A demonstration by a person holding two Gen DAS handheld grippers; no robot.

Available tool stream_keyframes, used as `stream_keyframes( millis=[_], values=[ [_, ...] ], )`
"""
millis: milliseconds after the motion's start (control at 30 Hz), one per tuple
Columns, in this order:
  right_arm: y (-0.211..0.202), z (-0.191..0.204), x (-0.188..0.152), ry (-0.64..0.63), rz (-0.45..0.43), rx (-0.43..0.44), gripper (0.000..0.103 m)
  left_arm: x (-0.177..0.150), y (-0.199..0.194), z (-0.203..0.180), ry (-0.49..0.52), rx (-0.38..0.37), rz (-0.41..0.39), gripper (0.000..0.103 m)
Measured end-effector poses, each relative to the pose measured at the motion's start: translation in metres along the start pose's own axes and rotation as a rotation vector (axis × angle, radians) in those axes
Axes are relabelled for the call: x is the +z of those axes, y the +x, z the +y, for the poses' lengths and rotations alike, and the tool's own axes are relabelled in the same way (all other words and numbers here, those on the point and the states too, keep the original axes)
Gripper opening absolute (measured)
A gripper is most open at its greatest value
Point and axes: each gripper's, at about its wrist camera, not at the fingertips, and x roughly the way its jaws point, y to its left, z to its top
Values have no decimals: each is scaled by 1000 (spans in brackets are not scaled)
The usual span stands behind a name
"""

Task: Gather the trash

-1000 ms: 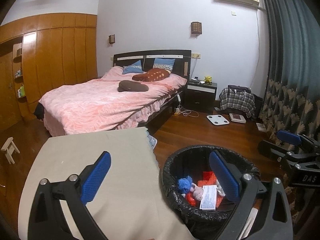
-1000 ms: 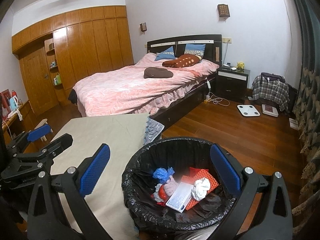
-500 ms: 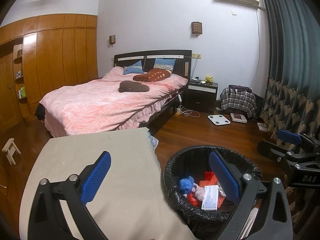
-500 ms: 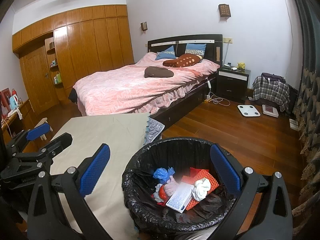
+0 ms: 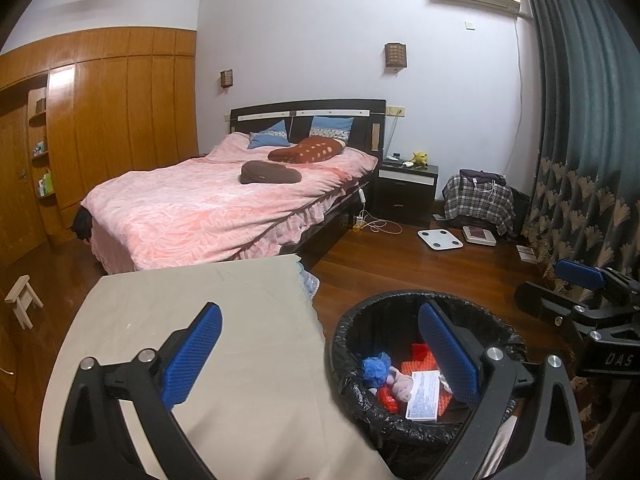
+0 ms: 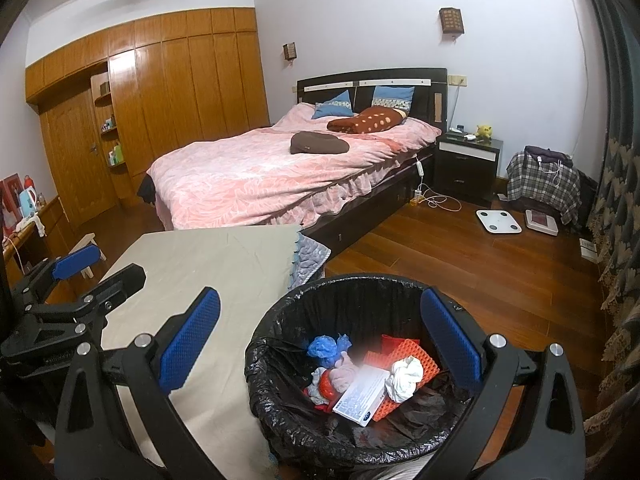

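A black-lined trash bin (image 6: pixel 276 420) stands on the wood floor beside a beige-covered table (image 6: pixel 224 264). In it lie a blue wad (image 6: pixel 324 346), a pink wad, a white box (image 6: pixel 362 394), a white crumpled tissue (image 6: pixel 404 374) and a red-orange mesh piece (image 6: pixel 404 352). The bin also shows in the left wrist view (image 5: pixel 352 380). My right gripper (image 6: pixel 320 344) is open and empty above the bin's near left side. My left gripper (image 5: pixel 320 356) is open and empty over the table's right edge; it shows at the left of the right wrist view (image 6: pixel 76 280).
A pink bed (image 6: pixel 280 172) stands beyond the table, with a black nightstand (image 6: pixel 466 168) to its right. A white scale (image 6: pixel 498 221) and a plaid-covered pile (image 6: pixel 544 184) sit on the floor by the curtain (image 5: pixel 580 140). A small wooden stool (image 5: pixel 22 306) is at the left.
Both grippers have drifted slightly; the view shifts a little. Both stay open and empty. The bin's contents have not moved.
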Motion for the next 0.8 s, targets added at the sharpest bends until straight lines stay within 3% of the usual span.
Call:
stream_keyframes(
  millis=[800],
  values=[
    [1,4,0,-1,4,0,98,1,-1,5,1,2,0,97]
  ],
)
